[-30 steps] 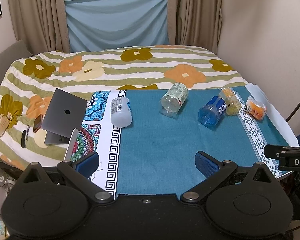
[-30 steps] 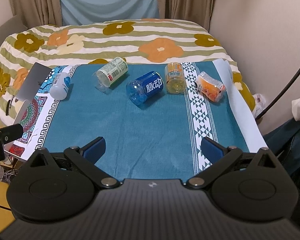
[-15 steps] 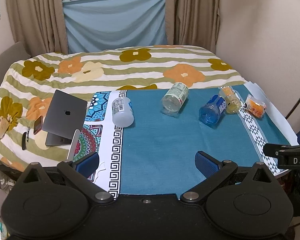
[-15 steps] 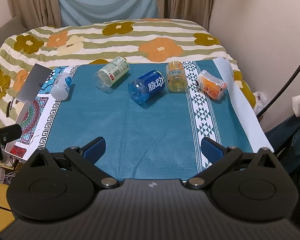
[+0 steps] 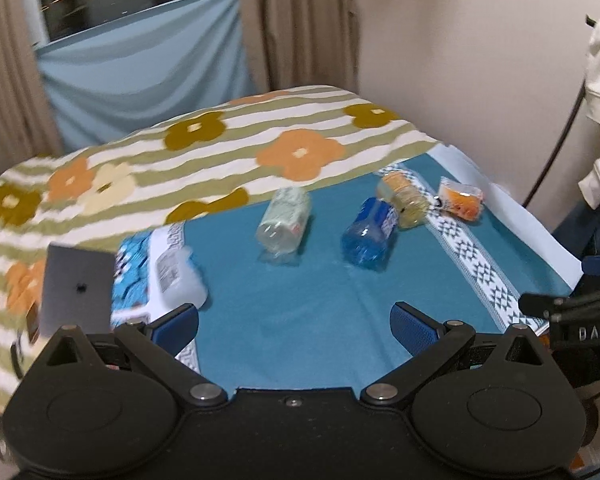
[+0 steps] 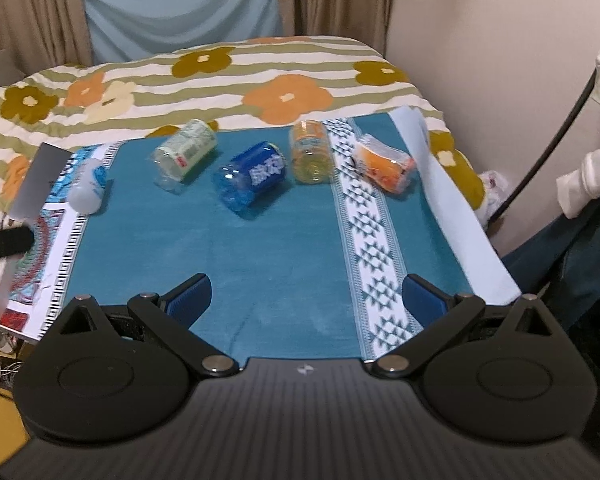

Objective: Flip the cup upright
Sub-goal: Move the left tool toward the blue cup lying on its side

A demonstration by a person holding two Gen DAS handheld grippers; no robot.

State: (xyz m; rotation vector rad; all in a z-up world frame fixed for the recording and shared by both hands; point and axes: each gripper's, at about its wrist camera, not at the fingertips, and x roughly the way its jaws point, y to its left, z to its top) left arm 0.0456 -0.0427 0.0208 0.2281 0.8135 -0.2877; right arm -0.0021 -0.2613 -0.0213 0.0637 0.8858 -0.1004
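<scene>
Several plastic cups lie on their sides in a row on the teal cloth (image 6: pixel 284 256): a white one (image 6: pixel 86 190) at the left, a clear green-labelled one (image 6: pixel 184 152), a blue one (image 6: pixel 252 178), a yellow one (image 6: pixel 310 152) and an orange one (image 6: pixel 386 166) at the right. They also show in the left wrist view: white (image 5: pixel 178 276), clear (image 5: pixel 284 220), blue (image 5: pixel 370 228), yellow (image 5: pixel 404 198), orange (image 5: pixel 460 198). My left gripper (image 5: pixel 294 320) and right gripper (image 6: pixel 306 294) are open and empty, hovering near the cloth's front edge, well short of the cups.
A grey laptop (image 5: pixel 76 292) lies at the left on the flowered bedspread (image 5: pixel 228 148). A wall and a black cable (image 6: pixel 540 152) stand at the right. A person's white sleeve (image 6: pixel 592 176) hangs at the far right. Curtains hang behind the bed.
Both grippers have moved forward and swung right, so the cups appear nearer and shifted. The left wrist view is tilted and blurred by motion. The cups have not moved.
</scene>
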